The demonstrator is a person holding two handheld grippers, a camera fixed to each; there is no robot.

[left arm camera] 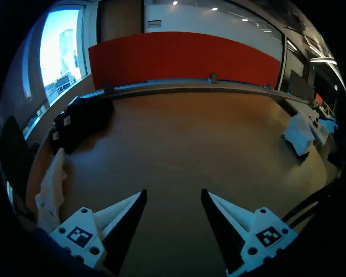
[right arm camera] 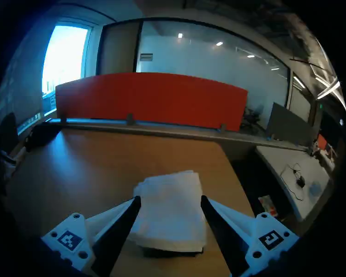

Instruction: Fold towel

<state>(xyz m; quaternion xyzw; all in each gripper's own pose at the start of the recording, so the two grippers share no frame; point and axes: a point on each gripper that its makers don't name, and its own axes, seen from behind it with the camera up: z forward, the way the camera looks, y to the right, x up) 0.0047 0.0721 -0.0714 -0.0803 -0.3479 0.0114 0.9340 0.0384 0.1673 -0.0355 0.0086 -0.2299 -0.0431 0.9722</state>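
A folded white towel (right arm camera: 170, 210) lies on the wooden table (right arm camera: 104, 161), resting on a small dark object (right arm camera: 173, 251). My right gripper (right arm camera: 169, 199) is open, its two fingers flanking the towel's near end on either side. In the left gripper view, my left gripper (left arm camera: 173, 193) is open over bare tabletop (left arm camera: 182, 138) with nothing between its fingers. A white towel (left arm camera: 298, 133) sits far off at the table's right edge.
A red partition (left arm camera: 182, 57) runs along the table's far edge. Black boxes (left arm camera: 80, 121) are stacked at the left, with a white cloth-like thing (left arm camera: 53, 184) near them. A second desk (right arm camera: 293, 180) with cables stands to the right, past the table's edge.
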